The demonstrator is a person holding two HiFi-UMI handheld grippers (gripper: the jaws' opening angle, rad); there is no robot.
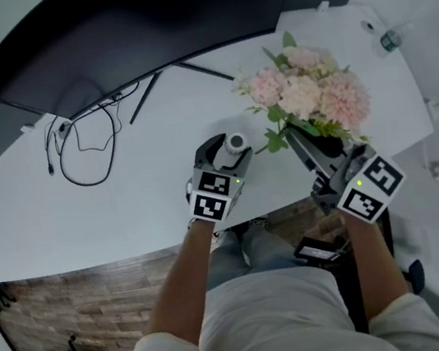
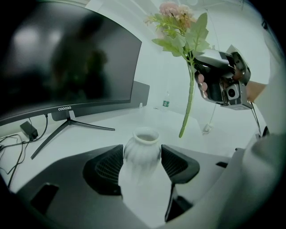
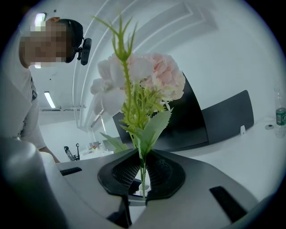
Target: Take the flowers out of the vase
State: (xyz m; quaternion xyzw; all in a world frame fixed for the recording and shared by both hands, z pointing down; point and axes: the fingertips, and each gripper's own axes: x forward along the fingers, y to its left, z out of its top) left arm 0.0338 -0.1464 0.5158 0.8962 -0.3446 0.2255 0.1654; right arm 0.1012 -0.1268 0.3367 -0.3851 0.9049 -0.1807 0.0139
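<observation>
A small white ribbed vase (image 2: 141,152) stands on the white desk, and my left gripper (image 2: 142,163) is shut on its body. In the head view the vase (image 1: 236,143) shows its empty mouth just past that gripper (image 1: 219,160). The pink flowers (image 1: 308,91) with green leaves hang clear of the vase, up and to its right. My right gripper (image 3: 142,176) is shut on their thin green stem (image 3: 142,172). From the left gripper view the stem (image 2: 188,103) dangles free above the desk, its lower end in the air.
A large curved black monitor (image 1: 135,22) on a thin-legged stand fills the back of the white desk (image 1: 61,222). Black cables (image 1: 86,147) lie at the left. A small bottle (image 1: 390,39) stands at the far right corner. The desk's front edge runs just under both grippers.
</observation>
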